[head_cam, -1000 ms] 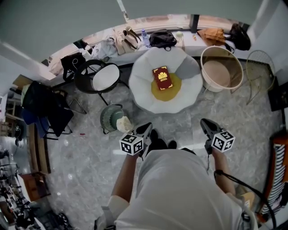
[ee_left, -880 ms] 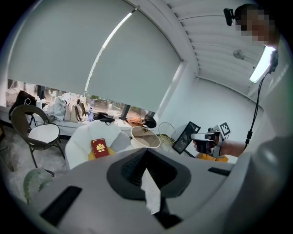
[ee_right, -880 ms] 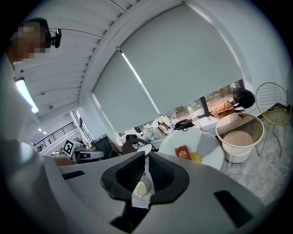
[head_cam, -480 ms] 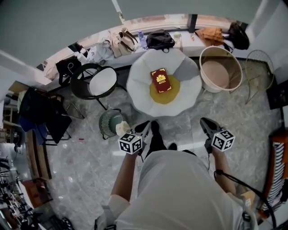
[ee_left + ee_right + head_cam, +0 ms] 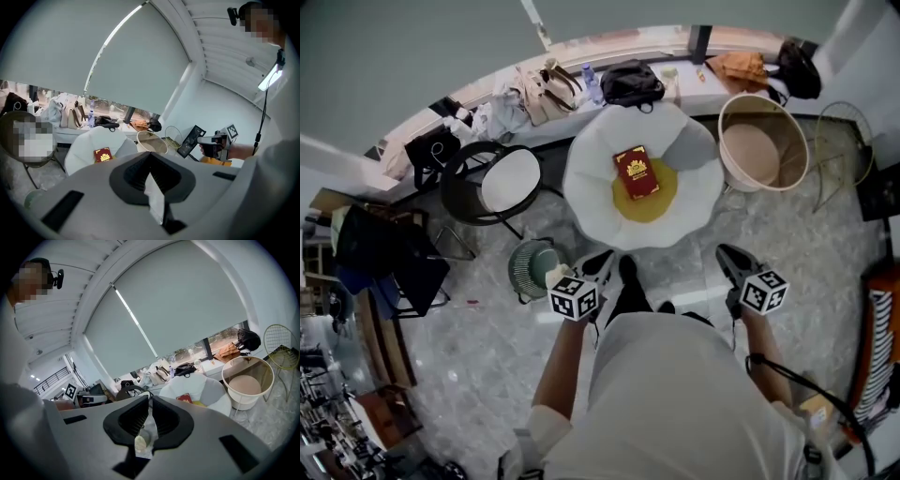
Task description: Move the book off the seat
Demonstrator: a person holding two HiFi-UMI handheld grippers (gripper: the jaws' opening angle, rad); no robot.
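A red book (image 5: 636, 172) with a gold emblem lies flat on the yellow cushion (image 5: 654, 202) of a white petal-shaped chair (image 5: 581, 178). Both grippers are held in front of the person's body, short of the chair and well apart from the book. My left gripper (image 5: 600, 266) is shut with nothing in it, and so is my right gripper (image 5: 729, 259). The left gripper view has the book (image 5: 102, 154) ahead to the left, beyond the shut jaws of the left gripper (image 5: 149, 161). The right gripper view has the book (image 5: 184, 398) ahead to the right of the right gripper (image 5: 150, 411).
A round beige tub (image 5: 761, 141) and a wire basket (image 5: 844, 155) stand right of the chair. A black chair with a white seat (image 5: 502, 178) and a green floor fan (image 5: 534, 267) are to the left. Bags (image 5: 633, 82) line the window sill behind.
The person has stepped toward the white chair, with a foot now forward between the grippers. Both grippers came along, still shut. The book has not moved on the cushion.
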